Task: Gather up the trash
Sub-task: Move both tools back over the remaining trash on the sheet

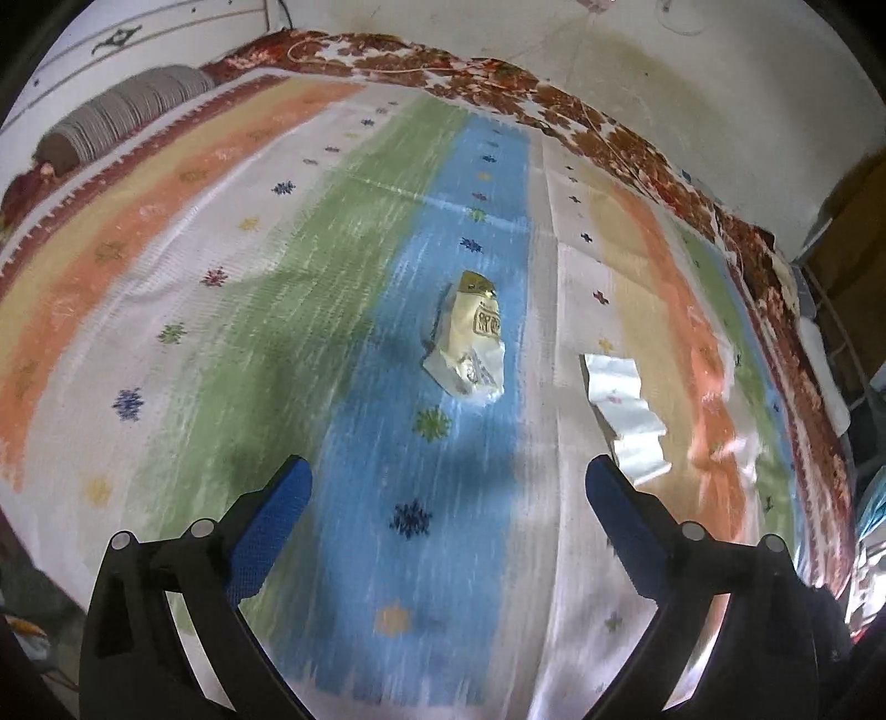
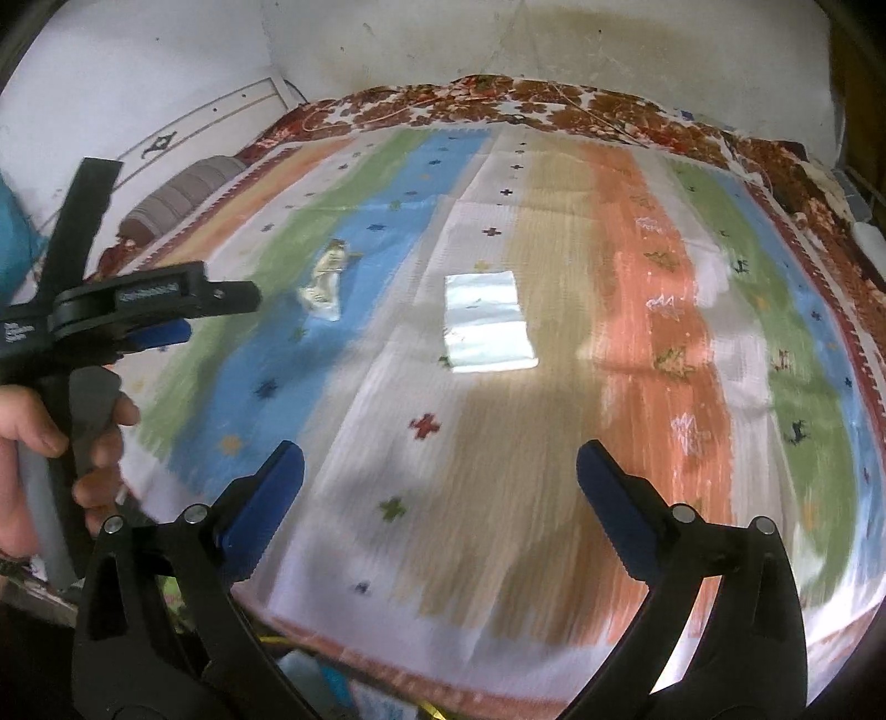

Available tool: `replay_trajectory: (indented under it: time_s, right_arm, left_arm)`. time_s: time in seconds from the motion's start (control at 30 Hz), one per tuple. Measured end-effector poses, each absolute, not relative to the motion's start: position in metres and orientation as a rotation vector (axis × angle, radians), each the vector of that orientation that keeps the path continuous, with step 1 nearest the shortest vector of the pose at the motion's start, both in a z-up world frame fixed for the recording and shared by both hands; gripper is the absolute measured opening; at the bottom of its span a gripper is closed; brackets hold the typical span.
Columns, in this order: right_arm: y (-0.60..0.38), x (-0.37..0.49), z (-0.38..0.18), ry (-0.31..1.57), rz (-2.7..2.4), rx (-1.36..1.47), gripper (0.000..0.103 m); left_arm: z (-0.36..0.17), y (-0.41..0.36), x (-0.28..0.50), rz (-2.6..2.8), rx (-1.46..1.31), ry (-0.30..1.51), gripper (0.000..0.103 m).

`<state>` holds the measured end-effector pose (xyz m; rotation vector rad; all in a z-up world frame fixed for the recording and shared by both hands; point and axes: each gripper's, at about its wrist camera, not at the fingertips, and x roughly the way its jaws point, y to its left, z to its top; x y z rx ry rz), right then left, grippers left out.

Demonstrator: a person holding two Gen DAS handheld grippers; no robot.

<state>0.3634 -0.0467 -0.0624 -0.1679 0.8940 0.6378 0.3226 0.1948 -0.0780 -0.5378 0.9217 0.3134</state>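
Note:
A crumpled cream and gold wrapper (image 1: pixel 470 343) lies on the blue stripe of the bedspread; it also shows in the right wrist view (image 2: pixel 325 282). A shiny silver wrapper (image 1: pixel 628 415) lies flat to its right, on the white and tan stripes (image 2: pixel 487 324). My left gripper (image 1: pixel 448 482) is open and empty, hovering short of the cream wrapper. My right gripper (image 2: pixel 440 459) is open and empty, short of the silver wrapper. The left gripper (image 2: pixel 183 315) shows from the side in the right wrist view, held by a hand (image 2: pixel 33 437).
The striped bedspread (image 1: pixel 277 310) covers a bed with a red floral blanket (image 1: pixel 581 116) along the far edge. A grey bolster (image 1: pixel 116 116) lies at the far left. Stained walls (image 2: pixel 609 44) stand behind. Clutter sits off the right edge (image 1: pixel 830 332).

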Motion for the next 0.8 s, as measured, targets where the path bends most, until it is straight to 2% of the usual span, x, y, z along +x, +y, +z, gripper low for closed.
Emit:
replay_trajectory:
  time_s: [0.27, 0.37, 0.43, 0.63, 0.8]
  right_arm:
    - [-0.035, 0.399, -0.080, 0.904, 0.625, -0.172, 0.093]
    - [-0.030, 0.410, -0.087, 0.905, 0.615, -0.181, 0.089]
    - [-0.026, 0.419, -0.092, 0.916, 0.624, -0.185, 0.082]
    - [-0.015, 0.441, -0.110, 0.952, 0.621, -0.191, 0.070]
    - [-0.008, 0.457, -0.120, 0.965, 0.620, -0.181, 0.058]
  left_arm:
    - [-0.086, 0.195, 0.354, 0.268, -0.464, 0.935, 0.097]
    - [-0.090, 0.200, 0.365, 0.252, -0.458, 0.943, 0.096]
    - [-0.093, 0.204, 0.369, 0.246, -0.475, 0.947, 0.095]
    - [-0.105, 0.215, 0.381, 0.255, -0.513, 0.968, 0.084]
    - [-0.112, 0.216, 0.391, 0.254, -0.494, 0.979, 0.081]
